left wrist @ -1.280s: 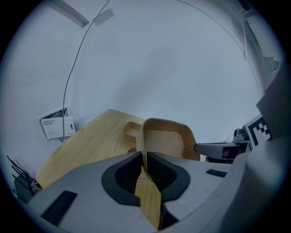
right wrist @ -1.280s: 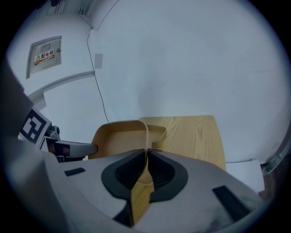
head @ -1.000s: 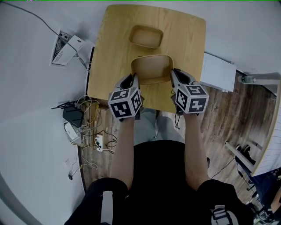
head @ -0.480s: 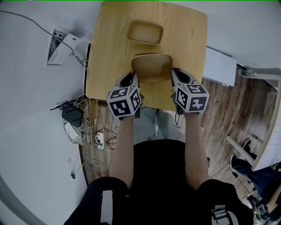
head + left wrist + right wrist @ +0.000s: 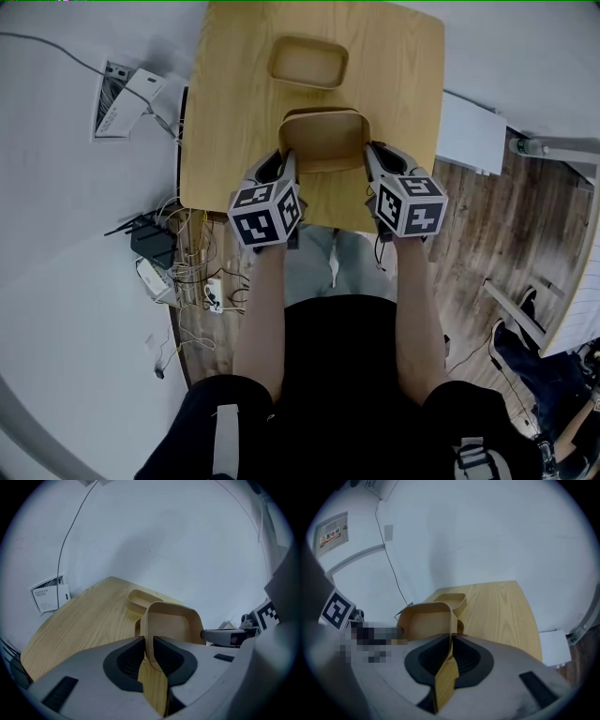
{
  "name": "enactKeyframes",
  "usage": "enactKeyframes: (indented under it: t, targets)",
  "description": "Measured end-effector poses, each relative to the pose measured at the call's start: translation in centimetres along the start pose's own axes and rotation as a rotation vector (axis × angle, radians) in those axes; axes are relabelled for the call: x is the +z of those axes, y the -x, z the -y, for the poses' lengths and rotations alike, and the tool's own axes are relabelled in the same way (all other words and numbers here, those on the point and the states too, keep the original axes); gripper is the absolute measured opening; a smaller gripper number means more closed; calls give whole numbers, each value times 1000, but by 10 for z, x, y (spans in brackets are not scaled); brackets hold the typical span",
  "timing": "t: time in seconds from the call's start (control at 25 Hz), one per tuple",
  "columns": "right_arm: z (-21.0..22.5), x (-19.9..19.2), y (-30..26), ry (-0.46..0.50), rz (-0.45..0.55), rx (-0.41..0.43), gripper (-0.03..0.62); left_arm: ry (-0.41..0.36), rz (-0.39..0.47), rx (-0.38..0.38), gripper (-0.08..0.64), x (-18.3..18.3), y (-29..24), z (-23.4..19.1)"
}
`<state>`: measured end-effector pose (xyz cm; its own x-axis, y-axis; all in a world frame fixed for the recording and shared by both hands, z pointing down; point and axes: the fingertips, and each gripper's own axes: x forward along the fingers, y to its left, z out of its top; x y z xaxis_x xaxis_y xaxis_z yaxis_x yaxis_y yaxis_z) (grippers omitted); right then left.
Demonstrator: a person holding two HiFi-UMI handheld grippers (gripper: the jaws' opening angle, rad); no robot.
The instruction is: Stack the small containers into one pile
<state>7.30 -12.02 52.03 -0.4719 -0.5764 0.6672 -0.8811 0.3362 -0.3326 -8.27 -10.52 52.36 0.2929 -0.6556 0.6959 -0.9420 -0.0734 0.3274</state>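
We have the wooden container (image 5: 323, 139) just above the counter (image 5: 225, 112), with a second container (image 5: 307, 61) lying at its 12 o'clock. The right gripper (image 5: 369, 157) has its jaws pinching the 3 o'clock wall. The jaws of the left gripper (image 5: 289, 161) have just been opening and stand slack around the 9 o'clock wall.

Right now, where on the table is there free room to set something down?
On the table, the left strip, between its left edge and the two containers, is bare. So is the right strip, beside the far container and the near container. The middle is crowded: only a narrow gap lies between the containers.
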Motion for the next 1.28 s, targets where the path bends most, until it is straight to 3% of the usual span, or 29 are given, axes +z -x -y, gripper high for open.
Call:
enactKeyframes:
  t: [1.28]
  targets:
    - [9,-5,-12,-9,-22,-30,52,-11,10,11,67,6,-8,-7]
